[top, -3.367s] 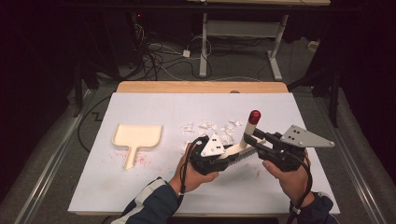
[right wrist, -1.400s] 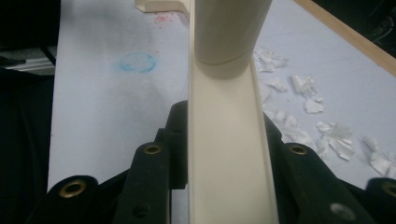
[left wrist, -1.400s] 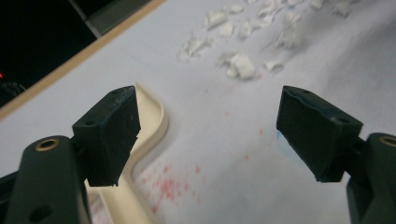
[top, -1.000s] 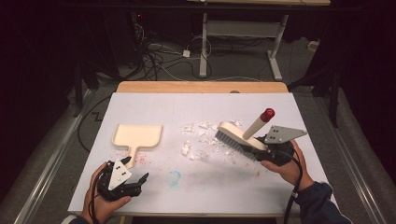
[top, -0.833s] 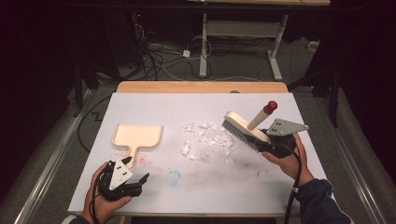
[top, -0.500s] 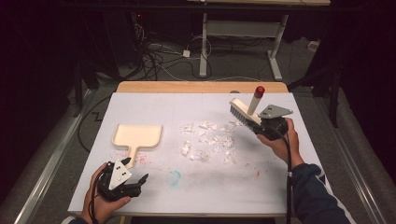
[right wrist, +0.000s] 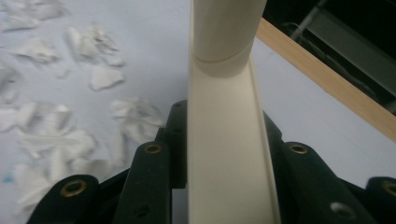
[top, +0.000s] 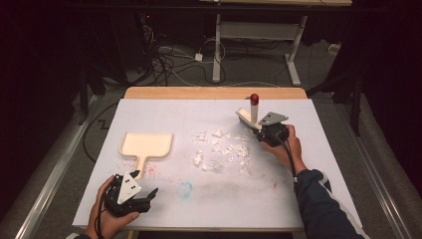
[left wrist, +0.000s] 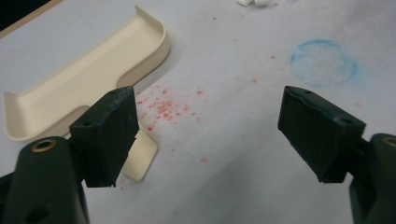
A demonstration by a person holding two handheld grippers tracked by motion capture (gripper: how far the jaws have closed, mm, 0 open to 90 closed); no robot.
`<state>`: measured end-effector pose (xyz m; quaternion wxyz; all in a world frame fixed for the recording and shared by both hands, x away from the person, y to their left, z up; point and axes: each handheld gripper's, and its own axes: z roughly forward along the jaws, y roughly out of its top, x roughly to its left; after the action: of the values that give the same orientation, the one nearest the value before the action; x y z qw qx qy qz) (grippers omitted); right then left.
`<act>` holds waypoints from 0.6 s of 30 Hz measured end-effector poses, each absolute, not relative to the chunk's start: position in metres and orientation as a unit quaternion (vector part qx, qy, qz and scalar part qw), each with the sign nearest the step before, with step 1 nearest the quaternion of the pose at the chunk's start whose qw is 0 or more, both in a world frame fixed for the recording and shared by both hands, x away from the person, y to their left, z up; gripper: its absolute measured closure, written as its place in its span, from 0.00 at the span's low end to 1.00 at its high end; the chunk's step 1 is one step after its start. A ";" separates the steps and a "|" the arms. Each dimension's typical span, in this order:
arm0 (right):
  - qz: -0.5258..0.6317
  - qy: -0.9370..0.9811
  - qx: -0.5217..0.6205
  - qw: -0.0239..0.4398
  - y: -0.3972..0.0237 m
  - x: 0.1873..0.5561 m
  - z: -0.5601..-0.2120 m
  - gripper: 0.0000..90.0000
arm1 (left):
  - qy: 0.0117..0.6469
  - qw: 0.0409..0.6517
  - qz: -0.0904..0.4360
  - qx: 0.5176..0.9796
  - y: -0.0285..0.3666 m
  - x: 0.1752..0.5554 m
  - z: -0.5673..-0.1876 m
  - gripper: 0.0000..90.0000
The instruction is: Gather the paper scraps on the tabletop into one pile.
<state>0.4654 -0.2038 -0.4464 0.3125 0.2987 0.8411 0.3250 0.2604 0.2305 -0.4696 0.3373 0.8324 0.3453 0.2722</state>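
Your right gripper (top: 259, 130) has its jaws clamped on the brush (right wrist: 227, 140), paper scraps (top: 221, 149) just beside them. Your left gripper (left wrist: 205, 135) waits wide, dustpan (left wrist: 79, 88) beside one jaw. Next, sweep scraps toward it

Cream brush (top: 246, 117) with red handle tip, cream dustpan (top: 146, 145), white paper scraps (top: 221, 149), white table (top: 298, 189) with blue ring stain (top: 185, 189).
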 end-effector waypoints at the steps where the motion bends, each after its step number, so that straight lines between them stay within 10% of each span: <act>1: 0.329 0.842 0.294 0.311 -0.200 0.462 -0.448 0.76 | 0.345 0.336 0.273 0.833 0.230 0.260 -0.470 0.22; 18: 0.374 0.880 0.171 0.237 -0.192 0.386 -0.443 0.76 | 0.339 0.337 0.270 0.836 0.224 0.260 -0.469 0.22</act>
<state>0.3859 -0.1920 -0.4430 0.2374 0.1707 0.8800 0.3743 0.2602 0.2245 -0.4686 0.3367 0.8360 0.3388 0.2701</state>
